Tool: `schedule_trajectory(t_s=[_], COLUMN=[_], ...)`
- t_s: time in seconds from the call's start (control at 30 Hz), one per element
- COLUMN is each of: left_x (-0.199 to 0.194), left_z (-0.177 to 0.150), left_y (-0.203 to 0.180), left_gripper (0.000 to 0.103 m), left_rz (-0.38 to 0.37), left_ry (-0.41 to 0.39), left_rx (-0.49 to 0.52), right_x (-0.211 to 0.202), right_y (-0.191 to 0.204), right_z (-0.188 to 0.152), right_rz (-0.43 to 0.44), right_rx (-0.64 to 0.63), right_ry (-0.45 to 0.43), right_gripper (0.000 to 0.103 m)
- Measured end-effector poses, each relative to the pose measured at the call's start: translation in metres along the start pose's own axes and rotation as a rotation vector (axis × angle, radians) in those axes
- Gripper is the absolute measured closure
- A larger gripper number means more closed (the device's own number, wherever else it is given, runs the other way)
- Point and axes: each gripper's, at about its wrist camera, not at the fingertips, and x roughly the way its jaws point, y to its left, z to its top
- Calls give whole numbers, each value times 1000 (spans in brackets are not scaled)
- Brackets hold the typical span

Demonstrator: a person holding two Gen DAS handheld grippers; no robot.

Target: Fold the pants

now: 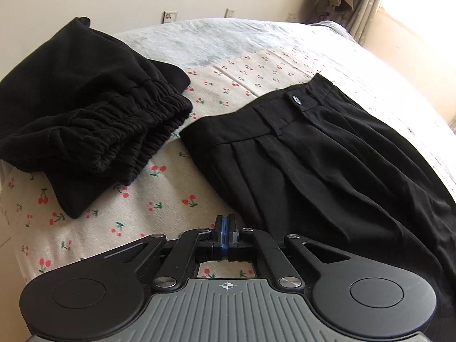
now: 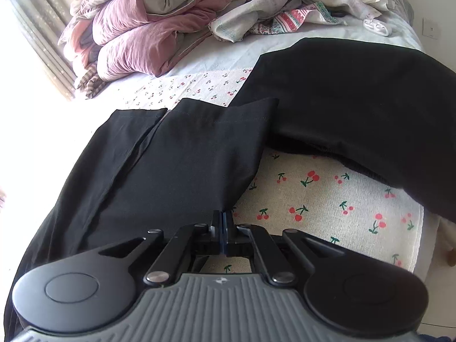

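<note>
Cherry-print bedsheet [image 1: 159, 196] under flat black pants [image 1: 313, 154], both grippers closed.

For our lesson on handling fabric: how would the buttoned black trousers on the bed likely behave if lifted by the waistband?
The black trousers would probably hang limp: pleats and soft creases suggest thin, floppy cloth. The legs would likely trail and drag across the cherry-print sheet. The smooth weave may slip from a light pinch.

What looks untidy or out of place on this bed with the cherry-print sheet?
The bunched black pants with elastic waistband lie in a crumpled heap beside the flat black pleated trousers. At the far end, a pink quilt and patterned cloths are piled loosely. Nothing looks damaged or spilled.
</note>
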Motion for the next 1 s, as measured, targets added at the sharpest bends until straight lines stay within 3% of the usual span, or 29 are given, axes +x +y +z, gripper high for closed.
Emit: schedule_trajectory(t_s=[0.1, 0.2, 0.27, 0.3, 0.33, 0.37, 0.4, 0.43, 0.47, 0.57, 0.6, 0.63, 0.8, 0.93, 1.0], left_x=[0, 4, 1, -1, -2, -2, -3, -3, -3, -9, -11, -9, 13, 79, 126], left_z=[8, 9, 8, 8, 8, 8, 8, 8, 9, 21, 29, 39, 106, 155, 169], left_y=[18, 24, 25, 24, 23, 21, 19, 16, 13, 12, 10, 5, -59, -134, -168], left_gripper=[103, 103, 88, 76, 68, 67, 67, 67, 66, 50, 32, 25, 23, 13, 13], left_rz=[-65, -122, -162, -172, -183, -187, -191, -197, -208, -227, -232, -240, -186, -181, -103], left_ry=[15, 67, 66, 65, 63, 63, 65, 71, 77, 68, 61, 66, 30, 58, 115], left_rx=[-32, -61, -82, -87, -88, -90, -90, -84, -77, -81, -93, -88, 90, 306, 432], right_x=[-8, -1, -14, -25, -36, -44, -49, -48, -44, -13, 2, 16, 75, 108, 128], right_y=[13, 12, 9, 10, 13, 18, 25, 32, 37, 52, 57, 63, 108, 147, 165], right_z=[-4, 3, 17, 24, 29, 33, 36, 38, 39, 42, 45, 47, 61, 83, 100], right_rz=[-21, -53, -103, -109, -100, -77, -39, -4, 16, 50, 58, 60, 73, 107, 100], right_rx=[-116, -152, -154, -173, -197, -231, -291, -353, -393, -429, -426, -423, -466, -562, -590], right_ry=[-26, 70, 64, 24, -30, -79, -121, -135, -131, -56, -18, 7, 82, 55, 41], right_gripper=[103, 103, 103, 99, 77, 64, 42, 31, 27, 26, 26, 26, 26, 26, 26])
